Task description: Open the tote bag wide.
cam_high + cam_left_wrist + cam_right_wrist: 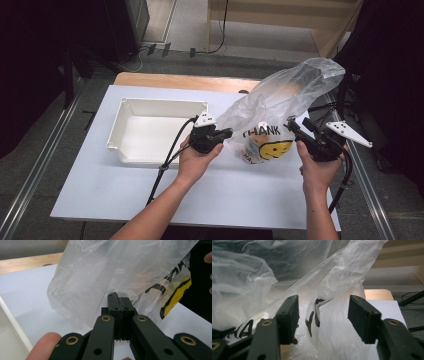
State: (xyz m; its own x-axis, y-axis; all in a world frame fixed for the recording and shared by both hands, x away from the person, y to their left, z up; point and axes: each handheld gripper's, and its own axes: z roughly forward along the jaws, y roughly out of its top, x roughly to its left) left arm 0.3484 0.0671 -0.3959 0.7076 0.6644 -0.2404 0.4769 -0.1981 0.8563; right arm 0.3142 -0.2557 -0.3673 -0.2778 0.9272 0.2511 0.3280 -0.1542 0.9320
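Left gripper (119,305) jaws pinched tight on the plastic bag (280,100) film; right gripper (323,317) gapes wide, a bag fold sitting right between its jaws, ungrabbed.

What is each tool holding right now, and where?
Left tool is shut on the bag, pinching a fold of film on its left side. Right tool is open around the bag, holding nothing.
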